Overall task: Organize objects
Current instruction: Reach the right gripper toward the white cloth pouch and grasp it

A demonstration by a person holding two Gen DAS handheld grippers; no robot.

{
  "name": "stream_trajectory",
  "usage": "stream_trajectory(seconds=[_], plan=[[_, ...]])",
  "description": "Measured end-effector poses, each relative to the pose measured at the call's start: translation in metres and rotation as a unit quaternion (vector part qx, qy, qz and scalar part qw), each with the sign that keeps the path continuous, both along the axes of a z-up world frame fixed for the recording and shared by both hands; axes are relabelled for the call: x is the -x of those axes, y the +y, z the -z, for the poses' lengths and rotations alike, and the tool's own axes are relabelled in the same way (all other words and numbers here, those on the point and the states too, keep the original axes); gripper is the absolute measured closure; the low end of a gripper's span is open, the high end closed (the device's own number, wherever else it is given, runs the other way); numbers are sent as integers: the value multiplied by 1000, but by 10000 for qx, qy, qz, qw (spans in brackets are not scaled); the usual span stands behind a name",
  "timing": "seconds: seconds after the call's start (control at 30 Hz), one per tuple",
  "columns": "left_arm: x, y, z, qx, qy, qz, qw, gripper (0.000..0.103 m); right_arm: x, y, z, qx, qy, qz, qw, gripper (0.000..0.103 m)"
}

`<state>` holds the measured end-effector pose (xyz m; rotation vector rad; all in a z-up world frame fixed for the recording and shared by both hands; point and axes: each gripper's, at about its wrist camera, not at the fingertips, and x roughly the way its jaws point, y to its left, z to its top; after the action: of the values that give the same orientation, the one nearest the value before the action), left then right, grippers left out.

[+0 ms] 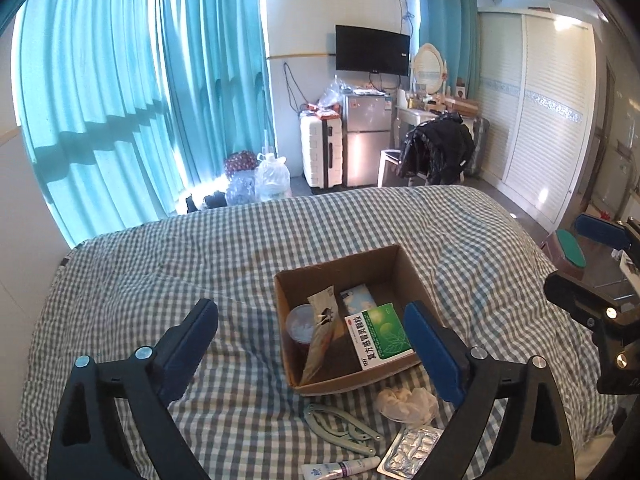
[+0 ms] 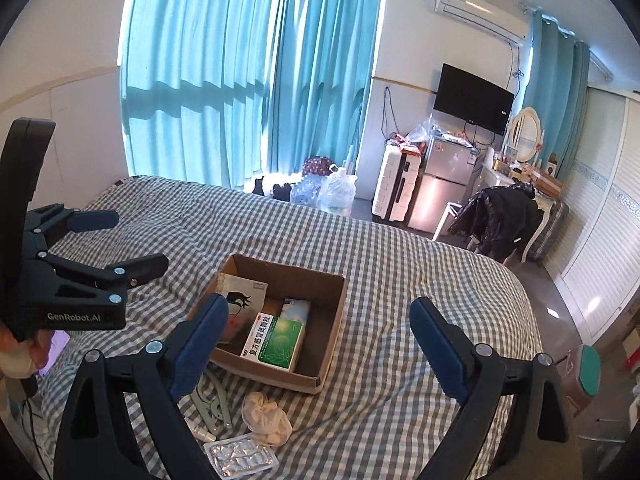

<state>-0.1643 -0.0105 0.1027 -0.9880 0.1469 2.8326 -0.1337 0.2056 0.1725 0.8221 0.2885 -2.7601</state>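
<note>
On the bed [image 1: 160, 264], one box [image 1: 404, 276] holds a green carton [image 1: 380, 334], sachet [image 1: 320, 332] and cup [image 1: 299, 326]. Outside lie one glove [image 1: 408, 400], blister pack [image 1: 410, 446], tube [image 1: 340, 470] and clip [image 1: 340, 424]. Both grippers [image 1: 312, 328] [image 2: 318, 326] gape, empty.

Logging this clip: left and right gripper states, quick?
Left gripper: open, holding nothing, above the cardboard box.
Right gripper: open, holding nothing.

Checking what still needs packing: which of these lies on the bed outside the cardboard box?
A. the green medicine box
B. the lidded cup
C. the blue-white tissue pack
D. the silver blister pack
D: the silver blister pack lies on the checked bedding in front of the cardboard box, beside the crumpled white glove.
</note>
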Motion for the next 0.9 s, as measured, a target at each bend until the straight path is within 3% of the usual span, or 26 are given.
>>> stream_trajectory(seconds=[0.2,0.4,0.67,0.9], plan=[[-16,-8,26,-6,89,-236,9997,4,-19,-3,22,102,-81,-148,9998,10],[-25,-4,81,237,-67,-387,9989,3,-21,-10,77,230,-386,-186,9988,10],[-31,2,151,385,-581,-363,9969,3,-4,-11,161,188,-1091,-180,9937,10],[-33,5,197,598,-996,-430,9923,3,12,-9,206,331,-1540,-223,9873,10]])
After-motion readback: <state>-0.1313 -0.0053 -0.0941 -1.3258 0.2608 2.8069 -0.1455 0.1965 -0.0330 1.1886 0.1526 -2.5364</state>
